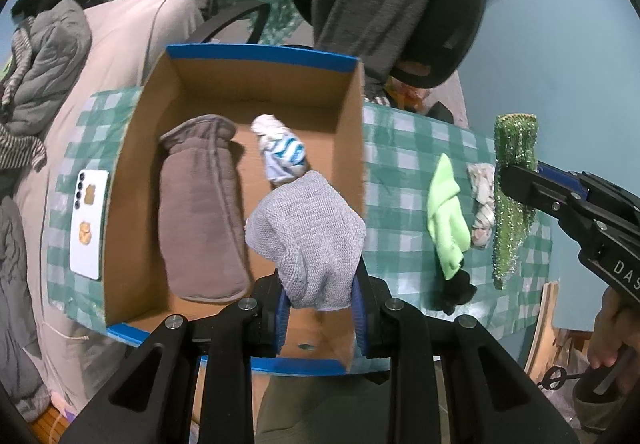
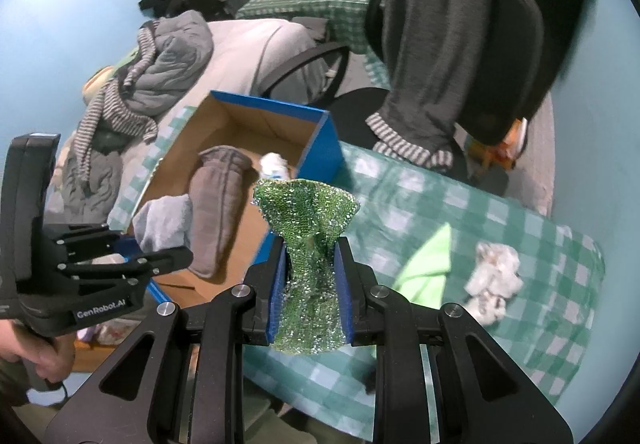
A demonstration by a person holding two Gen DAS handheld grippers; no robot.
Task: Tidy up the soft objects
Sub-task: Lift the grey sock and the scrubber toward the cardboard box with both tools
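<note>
While the left gripper (image 1: 320,308) is clamping a grey knit cloth (image 1: 308,236) over the near end of the cardboard box (image 1: 352,148), the right gripper (image 2: 310,296) is pinching a sparkly green cloth (image 2: 308,212) above the checked tablecloth (image 2: 460,204). Only the left view is showing the white phone (image 1: 89,224) lying left of the box; farther off, a draped chair (image 2: 452,56) is standing.

A lived-in home room: clothes-heaped bed (image 2: 240,44), checked tablecloth (image 2: 480,212), office chair (image 2: 460,44).
</note>
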